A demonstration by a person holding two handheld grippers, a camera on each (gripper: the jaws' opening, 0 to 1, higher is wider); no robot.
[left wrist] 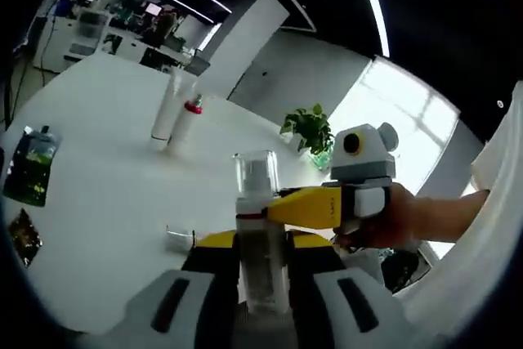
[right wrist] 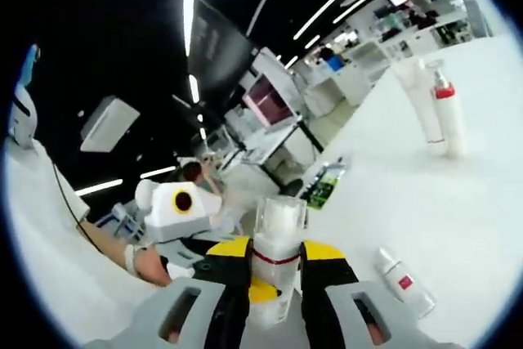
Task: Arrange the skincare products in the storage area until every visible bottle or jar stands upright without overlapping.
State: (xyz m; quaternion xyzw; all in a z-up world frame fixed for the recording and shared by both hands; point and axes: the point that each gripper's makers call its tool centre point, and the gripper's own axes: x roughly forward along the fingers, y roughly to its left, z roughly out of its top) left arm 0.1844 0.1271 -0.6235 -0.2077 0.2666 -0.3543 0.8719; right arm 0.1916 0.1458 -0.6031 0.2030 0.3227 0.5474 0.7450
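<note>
A clear bottle (left wrist: 260,202) with a see-through cap and a red band at its neck stands up between the jaws of my left gripper (left wrist: 263,255), which is shut on its body. My right gripper (left wrist: 276,207) reaches in from the right, held by a hand, and its yellow jaw lies against the bottle's neck. In the right gripper view the same bottle (right wrist: 276,243) sits between the jaws of my right gripper (right wrist: 276,266), shut on it, with my left gripper (right wrist: 211,252) touching it from the left.
A tall white tube (left wrist: 166,108) and a red-collared bottle (left wrist: 187,120) stand upright together far out on the white table (left wrist: 106,194). A small bottle (right wrist: 404,282) lies on its side. A green packet (left wrist: 33,165), a dark packet (left wrist: 24,236) and a potted plant (left wrist: 310,130) lie around.
</note>
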